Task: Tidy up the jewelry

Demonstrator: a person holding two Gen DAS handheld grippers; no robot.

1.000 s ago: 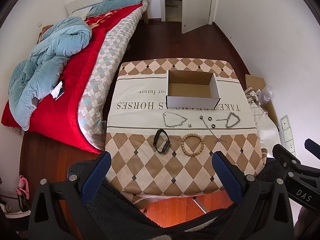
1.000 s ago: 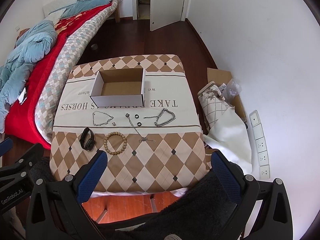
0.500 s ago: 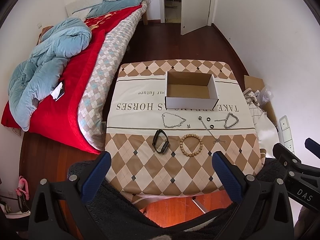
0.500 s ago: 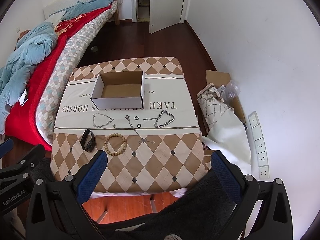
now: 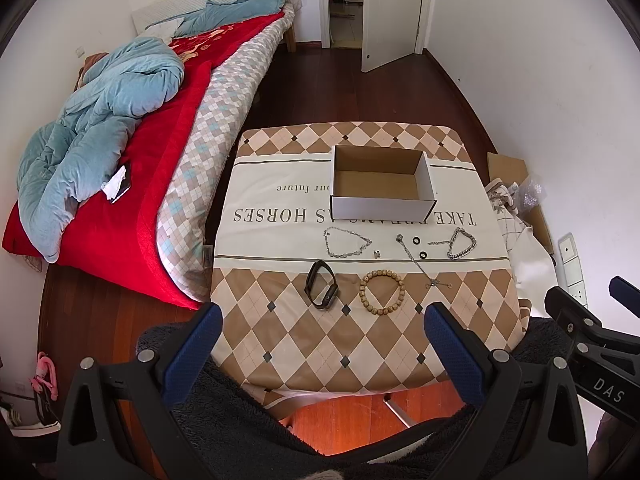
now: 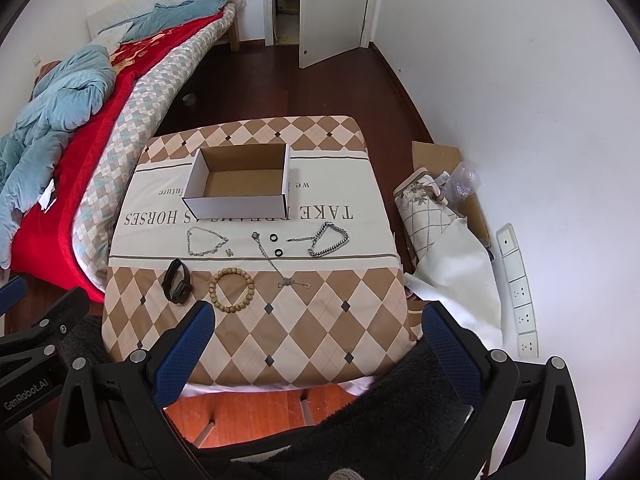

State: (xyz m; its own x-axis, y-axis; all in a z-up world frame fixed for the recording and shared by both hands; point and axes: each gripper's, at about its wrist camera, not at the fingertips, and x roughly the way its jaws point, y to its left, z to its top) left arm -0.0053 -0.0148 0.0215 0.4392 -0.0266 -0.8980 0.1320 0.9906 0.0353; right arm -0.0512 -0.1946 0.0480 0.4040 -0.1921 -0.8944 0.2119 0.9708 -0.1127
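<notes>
An open white cardboard box (image 5: 382, 182) (image 6: 240, 182) stands empty on the cloth-covered table (image 5: 280, 340). In front of it lie a silver necklace (image 5: 346, 242) (image 6: 206, 240), two black rings (image 5: 420, 247) (image 6: 275, 245), a thin chain (image 5: 420, 264) (image 6: 276, 264) and a chunky silver bracelet (image 5: 460, 243) (image 6: 330, 240). Nearer lie a black wristband (image 5: 322, 290) (image 6: 178, 280) and a wooden bead bracelet (image 5: 382, 293) (image 6: 233, 290). My left gripper (image 5: 320, 352) and right gripper (image 6: 316, 352) are both open and empty, held above the table's near edge.
A bed (image 5: 140, 140) with a red cover and blue quilt stands left of the table. A white wall (image 6: 540, 100) is on the right, with bags (image 6: 440, 220) and cardboard on the floor beside it. An open door (image 5: 392, 12) is at the back.
Both grippers have moved slightly, so the table sits a little differently in each view. Nothing on the table has moved.
</notes>
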